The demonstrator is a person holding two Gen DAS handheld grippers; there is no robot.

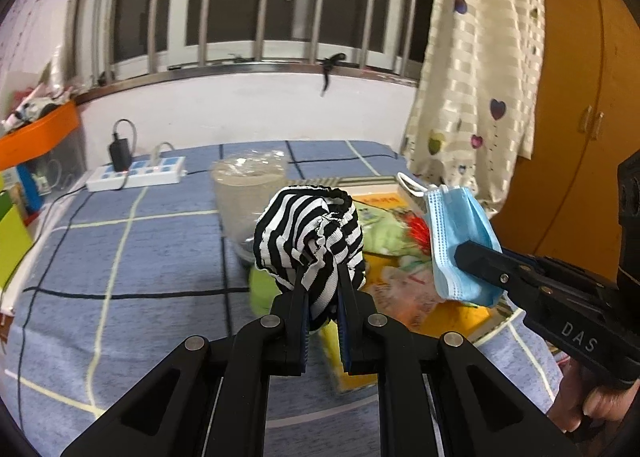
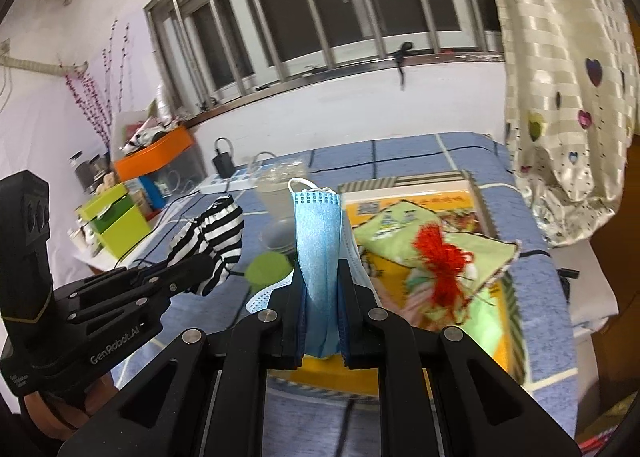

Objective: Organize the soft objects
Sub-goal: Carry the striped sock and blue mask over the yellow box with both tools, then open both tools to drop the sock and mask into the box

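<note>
Left gripper (image 1: pixel 322 265) clamps striped cloth (image 1: pixel 310 233), right gripper (image 2: pixel 322 277) clamps blue mask (image 2: pixel 318 241); clear cup (image 1: pixel 248 193) looks empty

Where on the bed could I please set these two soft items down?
Free: blue checked cover between the power strip and the clear plastic cup. Crowded: right side, where the yellow book carries a green cloth and red yarn.

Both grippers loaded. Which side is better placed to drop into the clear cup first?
Left, probably. The left gripper holds the striped cloth directly in front of the clear cup. The right gripper, clamping the blue mask, sits further right, over the yellow book.
</note>
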